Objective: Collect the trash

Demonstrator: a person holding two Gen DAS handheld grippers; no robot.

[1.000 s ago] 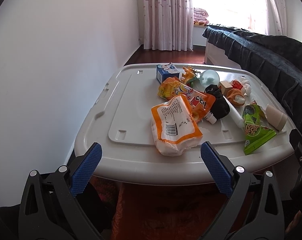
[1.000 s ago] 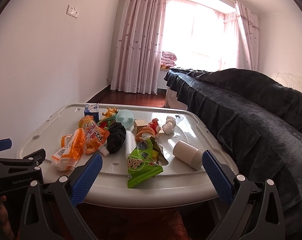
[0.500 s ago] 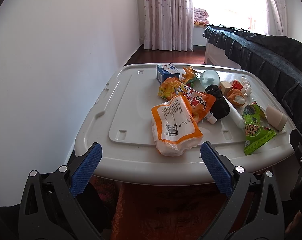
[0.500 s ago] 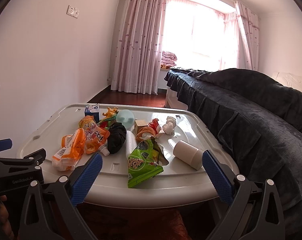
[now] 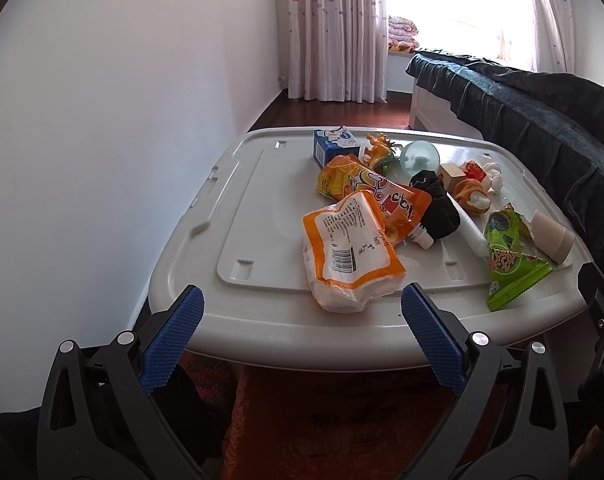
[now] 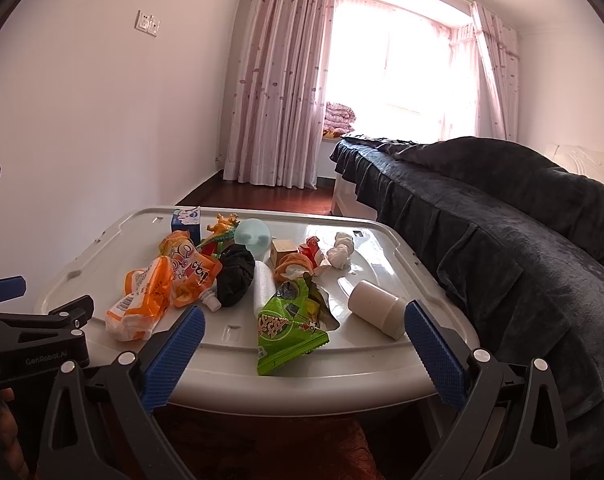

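Both grippers gape — left gripper (image 5: 302, 340) just short of orange wrapper (image 5: 351, 258).

Counted on the table (image 5: 238, 200): two orange snack bags (image 5: 351, 254) (image 5: 375, 196), one green snack bag (image 5: 509, 258), one blue carton (image 5: 333, 146), one white cup (image 6: 375, 310), one crumpled tissue (image 6: 340, 255).

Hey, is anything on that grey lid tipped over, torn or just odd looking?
Yes. The beige cup lies on its side near the right edge of the grey lid. The green snack bag beside it is torn open at the top. An orange dinosaur toy sits among the wrappers at the back.
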